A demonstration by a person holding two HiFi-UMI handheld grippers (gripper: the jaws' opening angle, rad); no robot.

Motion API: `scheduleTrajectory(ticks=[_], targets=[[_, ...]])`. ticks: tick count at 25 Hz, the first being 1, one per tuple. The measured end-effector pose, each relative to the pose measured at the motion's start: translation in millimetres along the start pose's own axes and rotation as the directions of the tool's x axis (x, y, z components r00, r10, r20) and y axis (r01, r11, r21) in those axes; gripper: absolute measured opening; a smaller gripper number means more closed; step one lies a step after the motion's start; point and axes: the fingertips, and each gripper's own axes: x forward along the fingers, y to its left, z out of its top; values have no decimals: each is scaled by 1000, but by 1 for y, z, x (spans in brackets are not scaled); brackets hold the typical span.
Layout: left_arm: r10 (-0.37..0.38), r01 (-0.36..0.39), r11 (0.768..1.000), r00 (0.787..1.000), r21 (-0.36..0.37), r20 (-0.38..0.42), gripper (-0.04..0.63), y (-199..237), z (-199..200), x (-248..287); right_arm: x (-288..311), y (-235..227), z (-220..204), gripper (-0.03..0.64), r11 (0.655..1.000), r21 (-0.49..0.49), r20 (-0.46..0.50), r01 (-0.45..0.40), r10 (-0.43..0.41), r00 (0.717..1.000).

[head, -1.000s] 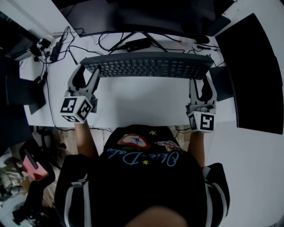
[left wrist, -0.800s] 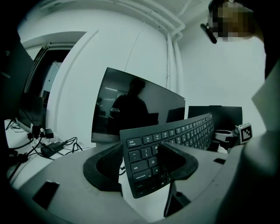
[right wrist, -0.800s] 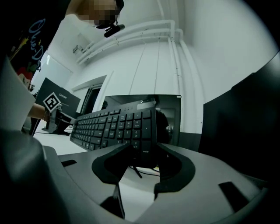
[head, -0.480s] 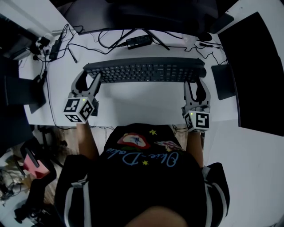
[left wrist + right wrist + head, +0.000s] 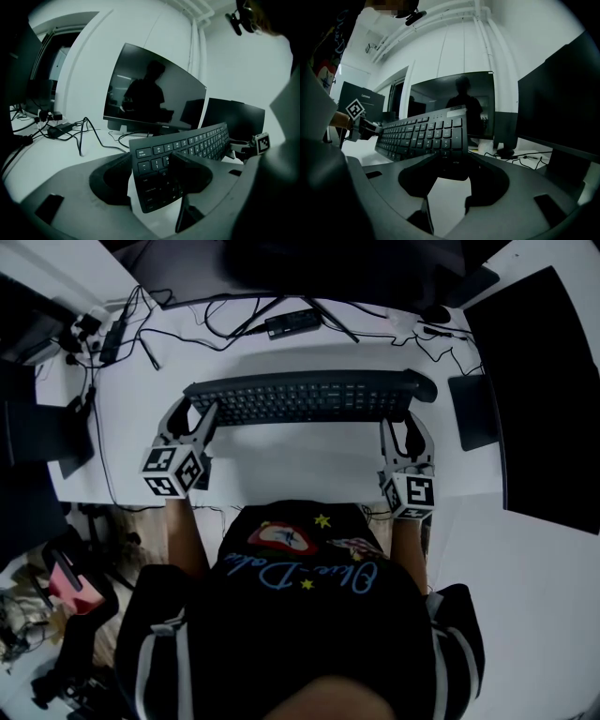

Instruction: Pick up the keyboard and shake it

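Head view, keyboard (image 5: 309, 395) lower, left tool (image 5: 190, 412), right tool (image 5: 404, 429) apparently gripping

light: dim | tint: bluish-grey | edges: fisheye-warped, dark vignette

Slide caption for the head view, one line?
Person holds a black keyboard by its ends with the left gripper and right gripper over a white desk.

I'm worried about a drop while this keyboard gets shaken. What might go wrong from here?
1. The left gripper and right gripper pinch the keyboard only at its two ends, so a hard shake may slip it loose onto the desk.
2. Loose cables and the monitor sit just behind it. A forward swing might snag or strike them.
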Motion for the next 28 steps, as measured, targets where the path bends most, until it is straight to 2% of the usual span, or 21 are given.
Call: scheduleTrajectory(ticks=[13,28], targets=[[4,-7,1000,994,-21,-111,249,0,-32,21,9,-7,-46,170,996,83,-129,-12,23,991],[-4,-5,999,983,-46,-185,250,2,-49,46,19,-14,-78,170,984,175,-244,-22,65,968]])
